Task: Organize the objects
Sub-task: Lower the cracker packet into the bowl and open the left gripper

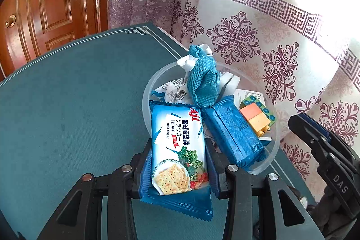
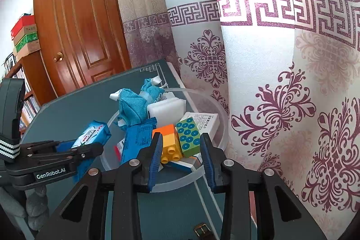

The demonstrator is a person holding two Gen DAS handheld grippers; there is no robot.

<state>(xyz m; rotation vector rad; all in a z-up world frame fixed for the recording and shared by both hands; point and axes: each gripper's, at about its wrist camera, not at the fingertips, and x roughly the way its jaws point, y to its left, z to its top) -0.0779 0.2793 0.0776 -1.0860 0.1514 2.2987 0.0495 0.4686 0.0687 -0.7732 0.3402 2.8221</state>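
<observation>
Jaws of the left gripper [image 1: 177,163] are closed on a cracker pack [image 1: 177,147], one pad on each long side, and the pack sits at the lower middle of the left wrist frame, its far end over the near rim of the clear tub [image 1: 275,143]. Jaws of the right gripper [image 2: 181,158] stand open and hold nothing; they hover at the near rim of the tub, with the blocks lying between them farther back in the picture.

I judge that the step in hand is putting this pack into the tub. The next move calls for carrying it a little forward, past the rim, then lowering it and opening the jaws. Free room is small, so the pack will probably come to rest on top of other things, perhaps leaning on the second pack.

The tub stands on the green table [image 1: 67,105], close to the curtain [image 1: 270,37], at the middle right of the left wrist frame. Inside it I see:
- a second pack [image 1: 231,134] in dark blue wrapping, lying slanted;
- a blue cloth pouch [image 1: 202,78] with white ribbon, standing highest;
- an orange and yellow block [image 1: 256,118];
- a green block [image 2: 187,136] with blue dots, touching the first block;
- a white box [image 2: 208,122] with print;
- a white foam piece [image 2: 166,110].

A strap buckle [image 2: 202,229] lies on the table at the bottom of the right wrist frame.
</observation>
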